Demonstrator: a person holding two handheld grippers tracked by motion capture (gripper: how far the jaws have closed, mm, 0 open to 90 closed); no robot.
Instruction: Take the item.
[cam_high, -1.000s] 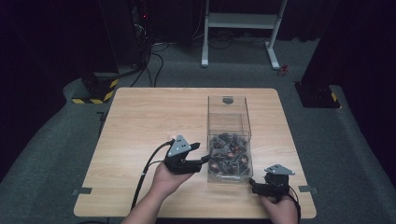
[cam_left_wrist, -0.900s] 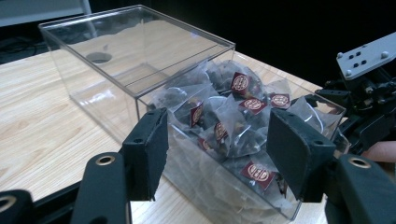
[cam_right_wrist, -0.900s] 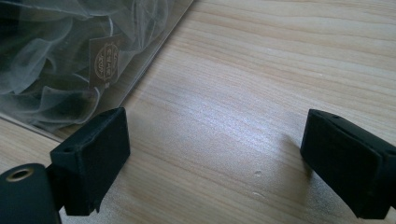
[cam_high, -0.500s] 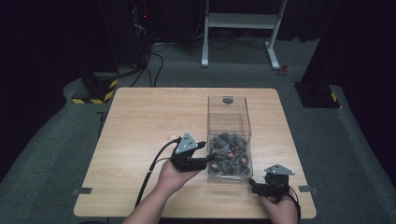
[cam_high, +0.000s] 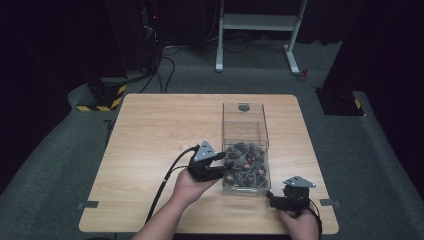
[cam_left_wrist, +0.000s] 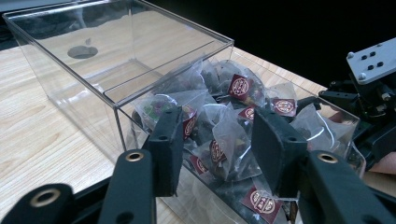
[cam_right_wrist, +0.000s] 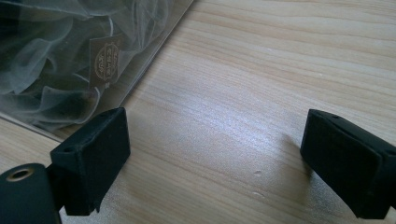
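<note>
A clear plastic box (cam_high: 243, 120) stands on the wooden table (cam_high: 150, 130), its near half heaped with mesh tea bags (cam_high: 245, 162) bearing dark red tags. My left gripper (cam_high: 225, 167) reaches over the box's near left rim. In the left gripper view the left gripper (cam_left_wrist: 222, 149) has its jaws about half apart; they have just been closing, with a tea bag (cam_left_wrist: 224, 151) lying between them, and I see no pad pressing on it. My right gripper (cam_high: 274, 200) rests by the box's near right corner, the right gripper (cam_right_wrist: 219, 154) wide open over bare wood.
A clear lid (cam_left_wrist: 116, 51) covers the far half of the box. The table's front edge (cam_high: 210, 231) runs just below both hands. The left gripper's cable (cam_high: 165, 185) trails toward it. A white stand (cam_high: 260, 30) and dark equipment sit on the floor beyond.
My left gripper has shifted right, from beside the box to over its near left rim. The right gripper has kept still.
</note>
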